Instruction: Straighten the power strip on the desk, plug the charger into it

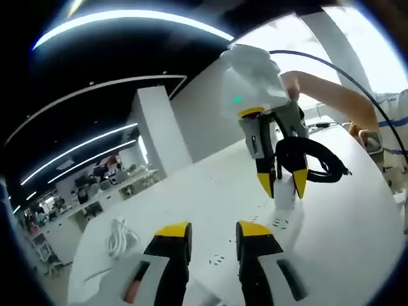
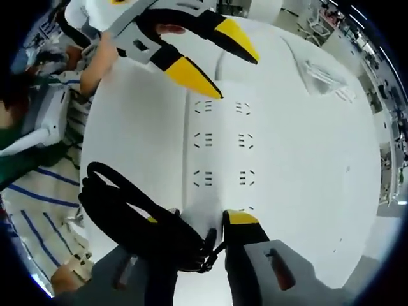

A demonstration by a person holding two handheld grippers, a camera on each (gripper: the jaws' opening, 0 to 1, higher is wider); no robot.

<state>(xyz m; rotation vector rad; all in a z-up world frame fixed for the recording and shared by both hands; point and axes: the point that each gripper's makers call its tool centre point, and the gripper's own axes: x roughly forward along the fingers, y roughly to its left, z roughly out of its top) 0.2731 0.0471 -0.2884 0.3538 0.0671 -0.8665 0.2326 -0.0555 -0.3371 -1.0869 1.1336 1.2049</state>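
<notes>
Yellow-tipped fingers (image 1: 213, 233) of the left gripper (image 1: 213, 237) parted with bare air between them, holding nothing, hovering over the near end of the power strip (image 1: 255, 245). Also seen from the right gripper view, entering at the top, tips spread over the far end of the strip (image 2: 220, 146).

Right gripper (image 1: 282, 185) seen from the left gripper view, pointing down at the white bench (image 1: 344, 223), fingers closed around a white charger (image 1: 284, 194) whose base meets or nearly meets the strip; exact contact cannot be told. Coiled black cable (image 1: 315, 159) hanging in loops beside those fingers. From the right gripper view, same gripper (image 2: 194, 233) at the bottom, black cable bundle (image 2: 127, 217) draped over its left finger, right fingertip (image 2: 242, 220) touching the near end of the strip.

Power strip: one, white, long, lying flat near the middle of the bench, running straight away from the right gripper. Two columns of socket slots, four rows countable in the right gripper view. No brand or writing legible.

Open bench surface broad on both sides of the strip; curved bench edge well away to the right in the right gripper view. One coiled white cable (image 1: 120, 236) near the bench's far-left edge, well apart from the strip. Person's striped sleeve (image 2: 38, 191) at the left of the right gripper view.
</notes>
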